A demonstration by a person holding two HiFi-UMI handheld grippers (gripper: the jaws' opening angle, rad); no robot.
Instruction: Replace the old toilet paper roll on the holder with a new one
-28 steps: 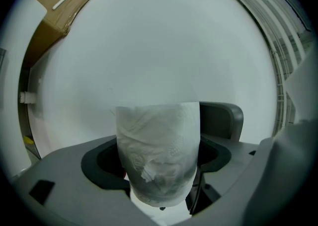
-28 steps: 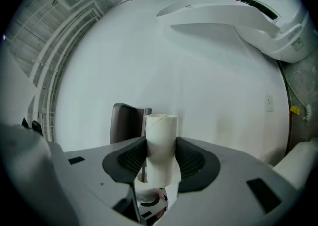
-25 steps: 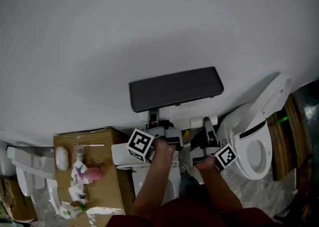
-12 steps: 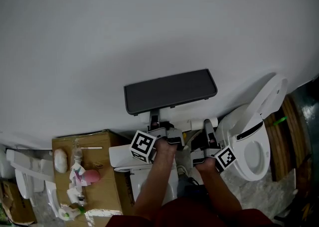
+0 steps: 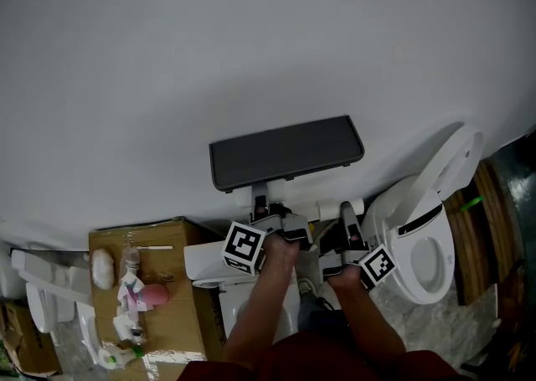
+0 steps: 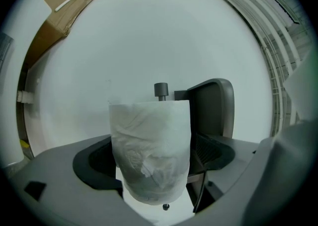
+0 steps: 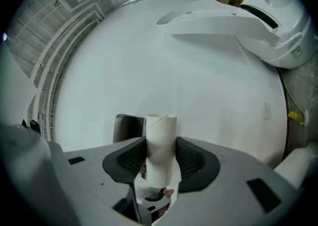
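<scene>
Jaws of the left gripper (image 6: 154,169) have just been opening, loose around the new roll (image 6: 150,145) on the holder's spindle (image 6: 160,90); best withdraw straight back, not snagging paper. The right gripper (image 7: 160,159) pinches the old cardboard tube (image 7: 160,135).

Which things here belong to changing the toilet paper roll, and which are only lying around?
Belong to the job: toilet paper roll, empty cardboard tube, wall holder.
Only lying about: cardboard box, pink item on it, toilet.
</scene>
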